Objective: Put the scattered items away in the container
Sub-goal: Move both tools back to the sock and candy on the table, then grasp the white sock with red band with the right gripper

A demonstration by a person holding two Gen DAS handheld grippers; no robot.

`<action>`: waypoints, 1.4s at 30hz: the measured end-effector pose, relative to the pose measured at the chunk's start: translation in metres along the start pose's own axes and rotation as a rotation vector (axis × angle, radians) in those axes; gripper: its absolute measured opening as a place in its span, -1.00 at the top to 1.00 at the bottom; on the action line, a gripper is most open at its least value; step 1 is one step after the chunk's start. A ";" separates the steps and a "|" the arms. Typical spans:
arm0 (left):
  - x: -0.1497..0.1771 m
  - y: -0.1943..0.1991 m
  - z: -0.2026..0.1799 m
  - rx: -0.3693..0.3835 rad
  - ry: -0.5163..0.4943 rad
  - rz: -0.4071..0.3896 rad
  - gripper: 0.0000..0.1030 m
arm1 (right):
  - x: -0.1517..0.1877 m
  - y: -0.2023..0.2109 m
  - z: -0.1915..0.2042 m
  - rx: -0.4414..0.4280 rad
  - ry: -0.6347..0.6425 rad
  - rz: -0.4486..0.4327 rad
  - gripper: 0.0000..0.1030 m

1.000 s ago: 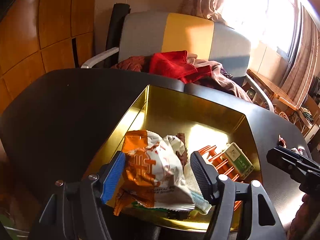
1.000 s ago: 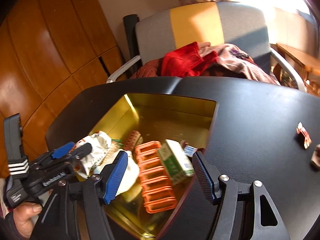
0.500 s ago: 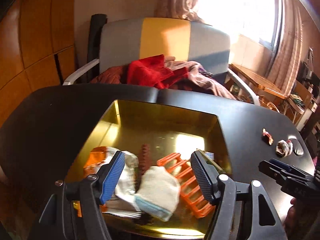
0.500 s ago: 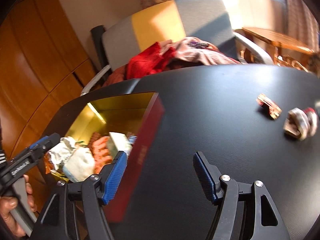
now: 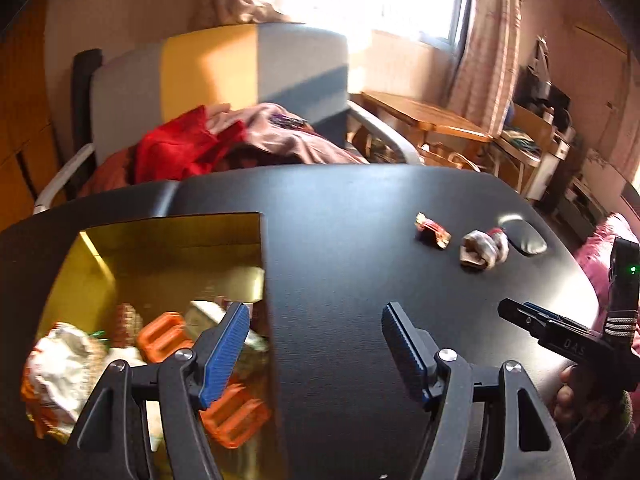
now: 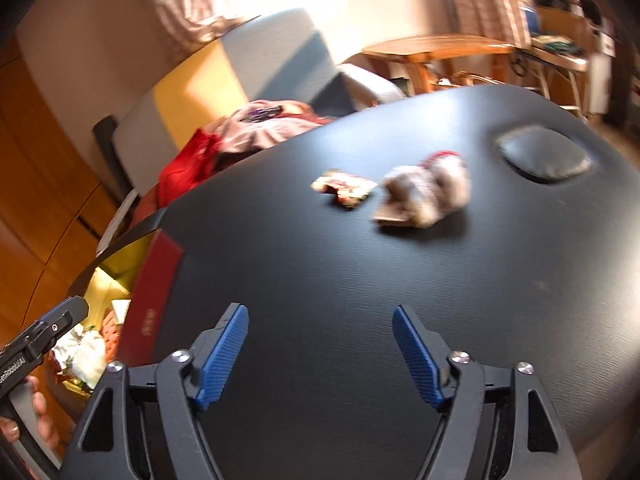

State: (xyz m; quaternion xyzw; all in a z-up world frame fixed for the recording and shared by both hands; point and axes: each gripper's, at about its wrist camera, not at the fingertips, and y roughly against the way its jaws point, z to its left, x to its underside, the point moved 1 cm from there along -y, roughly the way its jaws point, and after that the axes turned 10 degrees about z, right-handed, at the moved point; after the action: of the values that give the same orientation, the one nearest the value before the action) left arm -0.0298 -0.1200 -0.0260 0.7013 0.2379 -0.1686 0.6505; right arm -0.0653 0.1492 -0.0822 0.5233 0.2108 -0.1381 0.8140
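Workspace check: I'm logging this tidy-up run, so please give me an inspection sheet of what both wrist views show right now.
Surface: black table, with an oval dark pad set in it at the far right.
Job's things: gold-lined container at the left holds an orange plastic piece, a crumpled white-orange wrapper and other packets; still out on the table are a small candy wrapper and a crumpled whitish packet beside it.
Clutter: nothing seen besides these.
Grippers: left hand-held gripper open, empty; right hand-held gripper open, empty, facing the two loose items.
Cables: nothing seen.
Surroundings: grey-yellow chair heaped with red clothes, curtained window, wooden side table.
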 end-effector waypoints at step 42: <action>-0.121 -0.204 -0.153 -0.008 -0.235 0.221 -0.28 | -0.029 0.005 -0.106 0.171 -0.039 -0.062 -0.68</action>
State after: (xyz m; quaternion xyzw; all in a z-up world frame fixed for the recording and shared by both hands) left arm -0.2544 0.0266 -0.1143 0.6959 0.0821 -0.1759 0.6914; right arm -0.1093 0.2482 -0.1027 0.5812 0.1983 -0.1909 0.7658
